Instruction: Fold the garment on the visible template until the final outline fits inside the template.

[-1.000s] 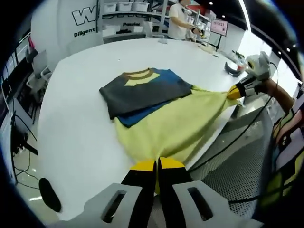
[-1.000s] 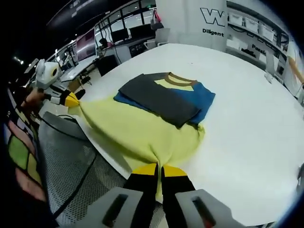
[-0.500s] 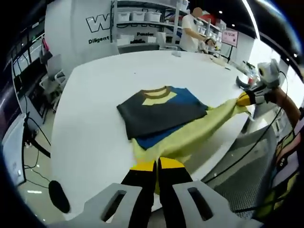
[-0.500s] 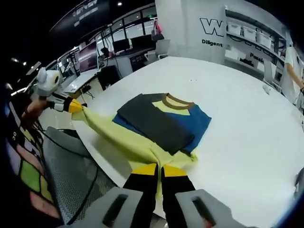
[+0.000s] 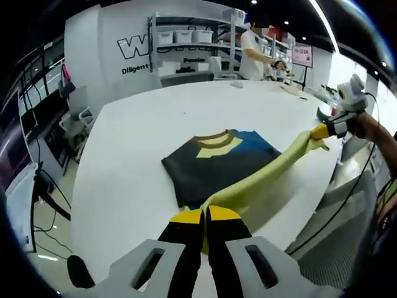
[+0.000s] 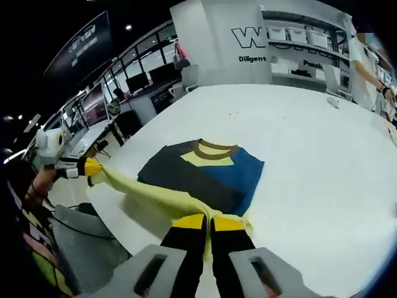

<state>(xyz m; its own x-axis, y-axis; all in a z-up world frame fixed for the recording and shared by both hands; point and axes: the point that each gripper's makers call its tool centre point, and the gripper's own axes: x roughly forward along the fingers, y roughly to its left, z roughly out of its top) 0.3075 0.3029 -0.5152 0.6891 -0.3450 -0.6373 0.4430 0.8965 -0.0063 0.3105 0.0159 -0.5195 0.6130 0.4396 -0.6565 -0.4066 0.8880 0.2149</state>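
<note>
Shirt (image 5: pixel 217 158): sleeves folded in, on white table (image 5: pixel 136 143); yellow hem lifted, stretched between grippers. Left gripper (image 5: pixel 205 217) and right gripper (image 6: pixel 206 222): each clamped on a hem corner.

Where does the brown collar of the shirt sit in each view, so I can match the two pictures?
Left gripper view: the brown collar sits just above centre, at the shirt's far edge, beyond the left tongs.
Right gripper view: the brown collar sits at centre, again on the far edge, above the right tongs.
Shared landmark: the white wall with large lettering behind the white table.
</note>
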